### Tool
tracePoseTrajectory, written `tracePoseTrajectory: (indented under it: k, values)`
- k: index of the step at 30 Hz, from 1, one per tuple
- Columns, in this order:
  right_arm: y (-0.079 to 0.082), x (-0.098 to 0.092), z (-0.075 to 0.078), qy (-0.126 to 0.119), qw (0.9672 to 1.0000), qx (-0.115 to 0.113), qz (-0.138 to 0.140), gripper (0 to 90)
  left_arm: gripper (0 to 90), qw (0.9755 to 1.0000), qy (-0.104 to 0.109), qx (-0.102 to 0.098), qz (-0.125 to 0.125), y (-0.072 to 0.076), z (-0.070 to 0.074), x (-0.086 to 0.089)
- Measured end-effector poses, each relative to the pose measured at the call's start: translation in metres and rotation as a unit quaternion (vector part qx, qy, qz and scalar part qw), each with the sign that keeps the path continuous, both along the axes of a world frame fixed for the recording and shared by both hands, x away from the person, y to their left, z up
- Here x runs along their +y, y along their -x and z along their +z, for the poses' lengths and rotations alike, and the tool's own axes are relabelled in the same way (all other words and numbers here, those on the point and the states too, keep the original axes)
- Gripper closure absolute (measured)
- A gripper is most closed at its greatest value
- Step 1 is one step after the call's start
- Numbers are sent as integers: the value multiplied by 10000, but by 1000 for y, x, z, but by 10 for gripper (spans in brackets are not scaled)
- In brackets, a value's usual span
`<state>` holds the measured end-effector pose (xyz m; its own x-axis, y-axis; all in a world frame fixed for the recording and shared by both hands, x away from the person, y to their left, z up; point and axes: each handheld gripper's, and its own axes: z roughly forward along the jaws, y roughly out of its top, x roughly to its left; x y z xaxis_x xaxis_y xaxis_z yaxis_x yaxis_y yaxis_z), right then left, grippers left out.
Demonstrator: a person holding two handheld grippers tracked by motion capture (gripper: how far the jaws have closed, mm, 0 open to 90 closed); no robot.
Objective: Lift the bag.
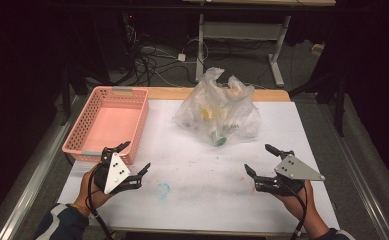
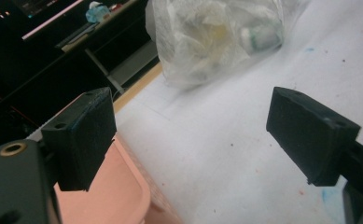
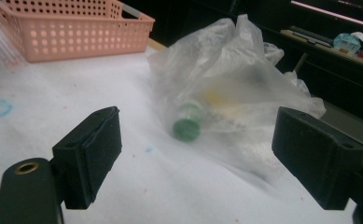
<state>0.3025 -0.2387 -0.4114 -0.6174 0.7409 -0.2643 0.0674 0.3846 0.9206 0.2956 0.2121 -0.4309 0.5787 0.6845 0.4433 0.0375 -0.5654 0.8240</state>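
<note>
A crumpled clear plastic bag [image 1: 217,107] lies at the middle back of the white table [image 1: 192,200], with a green-capped bottle [image 3: 186,129] and yellowish things inside. An empty pink basket [image 1: 109,122] stands at the back left. My left gripper [image 1: 132,159] hovers open just in front of the basket's near right corner, nothing between its jaws. My right gripper [image 1: 264,160] is open at the front right, pointing toward the bag [image 3: 235,88] and well short of it. In the left gripper view the bag [image 2: 207,37] lies far ahead and the basket's rim [image 2: 123,186] is under the left jaw.
A blue smudge [image 1: 163,190] marks the table near the front middle. Behind the table are a wooden edge strip [image 1: 167,93], a desk frame [image 1: 242,30] and tangled cables [image 1: 152,60] on the dark floor. A metal rail [image 1: 32,180] runs along the table's left side.
</note>
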Motion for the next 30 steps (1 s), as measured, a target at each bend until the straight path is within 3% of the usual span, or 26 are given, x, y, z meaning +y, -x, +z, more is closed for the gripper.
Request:
tracePoseTrajectory:
  k: [2, 6, 13, 19, 30]
  values:
    - [2, -1, -4, 95, 10000, -5, -16, 163, 155, 10000, -26, 44, 13, 1, -4, 1]
    - [6, -5, -15, 39, 10000, 77, -46, 163, 155, 9999, -52, 110, 19, 4, -11, 6]
    - [18, -10, -35, 140, 9996, 195, -133, 163, 155, 9991, -55, 418, 64, 17, -27, 14]
    - [26, -10, -52, 302, 9982, 498, -104, 163, 155, 9976, -79, 679, 61, 24, -36, 18]
    - [29, -9, -49, 315, 9987, 407, -28, 162, 155, 9977, 1, 678, 87, 24, -35, 20]
